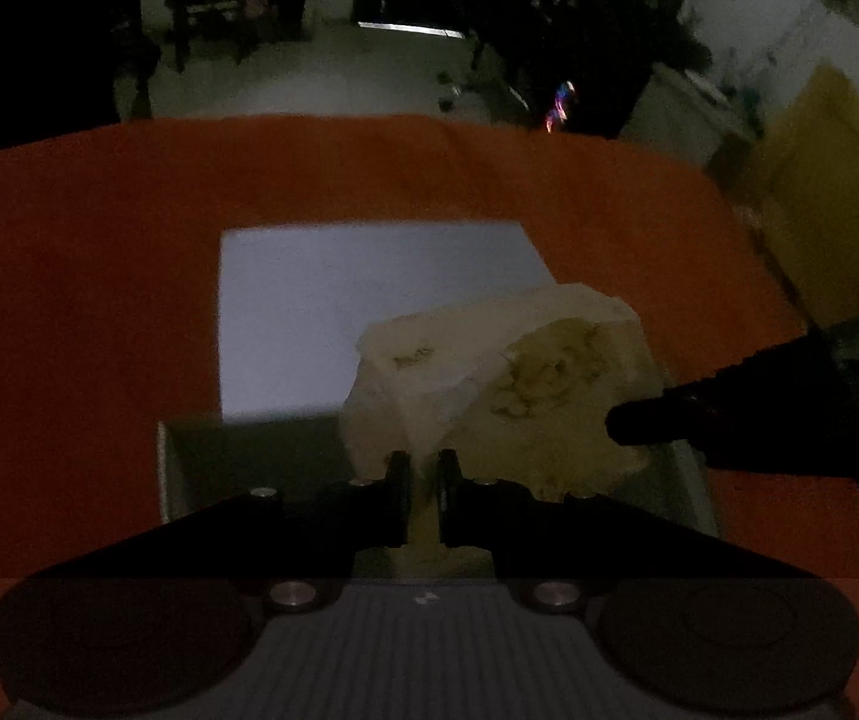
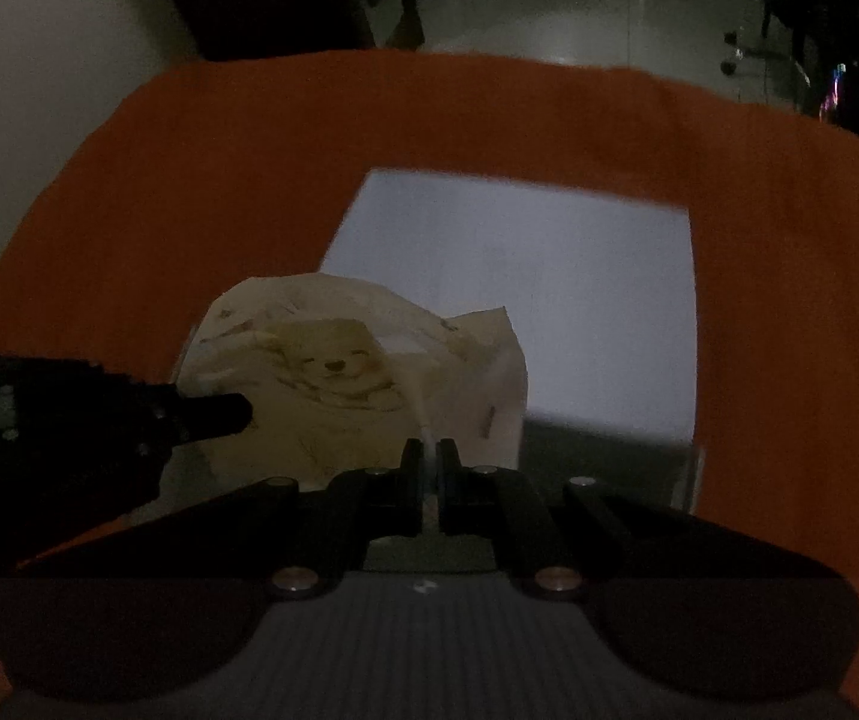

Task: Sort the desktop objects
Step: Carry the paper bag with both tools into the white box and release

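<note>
A cream tissue pack printed with a bear drawing hangs above an open grey box on the orange tablecloth. My left gripper is shut on one end of the pack. My right gripper is shut on the pack's other end. The right gripper's fingers show at the right of the left wrist view. The left gripper's fingers show at the left of the right wrist view. The bear print faces the right wrist camera.
The box's white lid stands open behind the pack; it also shows in the right wrist view. The orange cloth covers the table. A yellow object sits off the table's right edge. The room is dim.
</note>
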The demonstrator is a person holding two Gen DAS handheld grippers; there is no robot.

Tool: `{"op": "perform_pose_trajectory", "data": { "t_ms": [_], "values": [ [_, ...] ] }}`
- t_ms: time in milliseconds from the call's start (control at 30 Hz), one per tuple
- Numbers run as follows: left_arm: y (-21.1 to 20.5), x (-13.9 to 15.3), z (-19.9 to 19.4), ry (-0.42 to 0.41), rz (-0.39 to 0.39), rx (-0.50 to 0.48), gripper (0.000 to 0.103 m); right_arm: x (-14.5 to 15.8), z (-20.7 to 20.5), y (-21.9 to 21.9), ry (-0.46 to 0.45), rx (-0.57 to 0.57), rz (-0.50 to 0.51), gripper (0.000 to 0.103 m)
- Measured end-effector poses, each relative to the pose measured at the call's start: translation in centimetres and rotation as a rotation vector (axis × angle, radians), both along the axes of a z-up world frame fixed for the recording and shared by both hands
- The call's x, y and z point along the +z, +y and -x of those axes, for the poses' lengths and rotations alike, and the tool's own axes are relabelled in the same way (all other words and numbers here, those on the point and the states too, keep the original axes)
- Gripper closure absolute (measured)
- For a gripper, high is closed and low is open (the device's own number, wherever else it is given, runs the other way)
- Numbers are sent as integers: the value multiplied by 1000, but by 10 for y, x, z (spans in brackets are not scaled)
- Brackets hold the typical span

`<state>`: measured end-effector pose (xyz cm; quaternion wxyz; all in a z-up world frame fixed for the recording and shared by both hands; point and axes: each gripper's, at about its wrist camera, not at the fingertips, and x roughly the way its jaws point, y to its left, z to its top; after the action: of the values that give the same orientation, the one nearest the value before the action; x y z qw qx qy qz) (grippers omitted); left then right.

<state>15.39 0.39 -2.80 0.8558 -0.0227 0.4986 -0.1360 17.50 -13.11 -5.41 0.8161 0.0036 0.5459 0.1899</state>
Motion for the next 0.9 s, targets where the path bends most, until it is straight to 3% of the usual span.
{"op": "perform_pose_trajectory", "data": {
  "t_ms": [167,433,900],
  "values": [
    [-11,-12,29,36,-45,-13,96,-25,36,0,21,27,44,98],
    [-21,-35,48,75,-104,-26,96,-68,76,10,140,82,68,98],
    [-31,-78,65,161,-184,-94,96,-98,73,11,203,86,111,98]
  ]
}}
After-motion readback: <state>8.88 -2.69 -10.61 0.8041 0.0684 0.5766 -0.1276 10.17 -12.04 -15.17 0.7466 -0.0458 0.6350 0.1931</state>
